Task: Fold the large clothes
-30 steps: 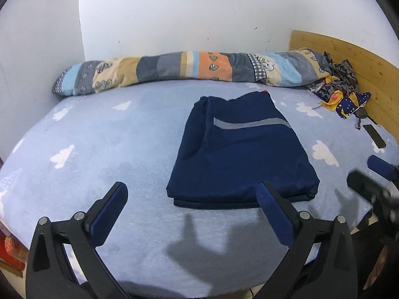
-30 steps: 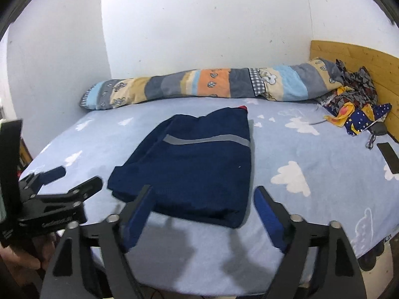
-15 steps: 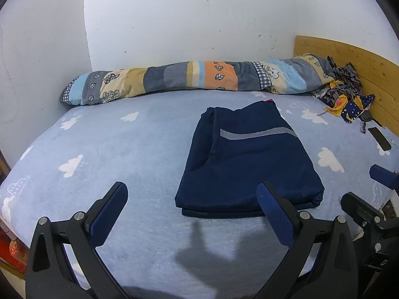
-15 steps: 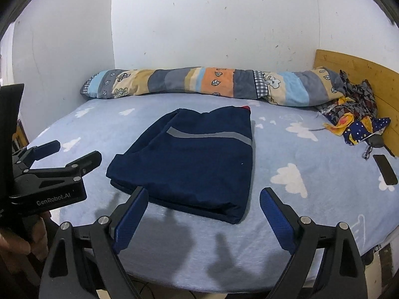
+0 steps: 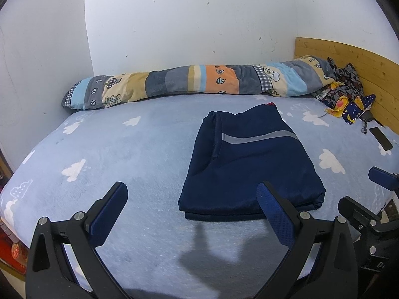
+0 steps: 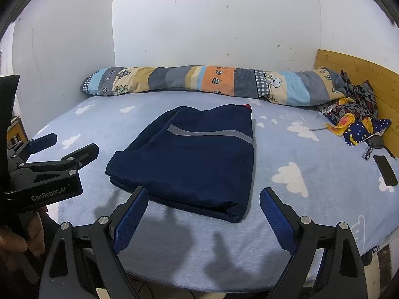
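A navy garment (image 5: 251, 159) with a grey stripe lies folded into a flat rectangle on the blue cloud-print bed (image 5: 119, 154). It also shows in the right wrist view (image 6: 192, 159). My left gripper (image 5: 192, 204) is open and empty, held back from the garment's near edge. My right gripper (image 6: 203, 209) is open and empty, also just short of the near edge. The right gripper shows at the right edge of the left wrist view (image 5: 369, 199). The left gripper shows at the left of the right wrist view (image 6: 59, 149).
A rolled patchwork quilt (image 5: 194, 82) lies along the far wall. Crumpled patterned cloth (image 5: 349, 99), keys and a dark phone (image 5: 380, 138) lie by the wooden headboard (image 5: 349, 59) at right. The bed's near edge is just below both grippers.
Both grippers have pulled back and risen a little from the folded garment, so more of the wall shows. The garment has not moved. Both stay open.
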`<act>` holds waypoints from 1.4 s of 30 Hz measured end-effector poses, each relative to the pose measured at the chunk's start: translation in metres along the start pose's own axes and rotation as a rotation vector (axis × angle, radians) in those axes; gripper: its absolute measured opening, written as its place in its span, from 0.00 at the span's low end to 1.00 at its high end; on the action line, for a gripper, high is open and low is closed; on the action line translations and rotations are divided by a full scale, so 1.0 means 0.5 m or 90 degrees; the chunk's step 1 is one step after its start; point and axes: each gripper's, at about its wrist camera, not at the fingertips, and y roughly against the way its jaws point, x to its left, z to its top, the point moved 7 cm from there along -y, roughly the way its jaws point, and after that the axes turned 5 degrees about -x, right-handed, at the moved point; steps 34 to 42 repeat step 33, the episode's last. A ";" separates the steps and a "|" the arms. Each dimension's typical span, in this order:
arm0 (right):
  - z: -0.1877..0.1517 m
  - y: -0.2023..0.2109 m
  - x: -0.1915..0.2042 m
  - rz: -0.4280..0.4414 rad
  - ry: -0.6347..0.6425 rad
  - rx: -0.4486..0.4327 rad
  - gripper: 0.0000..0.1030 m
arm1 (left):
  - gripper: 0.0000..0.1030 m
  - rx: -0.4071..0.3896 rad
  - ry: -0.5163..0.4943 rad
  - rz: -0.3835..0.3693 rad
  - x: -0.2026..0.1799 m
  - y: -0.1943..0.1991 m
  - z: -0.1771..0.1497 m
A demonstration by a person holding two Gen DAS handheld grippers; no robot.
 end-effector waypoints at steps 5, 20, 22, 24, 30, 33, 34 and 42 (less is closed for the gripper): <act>0.000 -0.001 -0.001 -0.001 -0.002 0.001 0.90 | 1.00 0.007 0.001 -0.010 0.003 0.001 0.007; -0.009 -0.009 -0.032 -0.019 -0.046 0.018 0.90 | 1.00 0.038 -0.006 0.051 0.048 0.004 0.041; -0.009 -0.010 -0.035 -0.021 -0.052 0.018 0.90 | 1.00 0.030 -0.014 0.046 0.047 0.009 0.041; -0.009 -0.013 -0.034 -0.020 -0.053 0.019 0.90 | 1.00 0.021 -0.033 0.083 0.052 0.016 0.046; -0.011 -0.018 -0.027 -0.021 -0.043 0.024 0.90 | 1.00 0.038 -0.064 0.076 0.049 0.012 0.040; -0.011 -0.019 -0.029 -0.018 -0.051 0.025 0.90 | 1.00 0.049 -0.059 0.079 0.058 0.006 0.036; -0.011 -0.019 -0.029 -0.018 -0.051 0.025 0.90 | 1.00 0.049 -0.059 0.079 0.058 0.006 0.036; -0.011 -0.019 -0.029 -0.018 -0.051 0.025 0.90 | 1.00 0.049 -0.059 0.079 0.058 0.006 0.036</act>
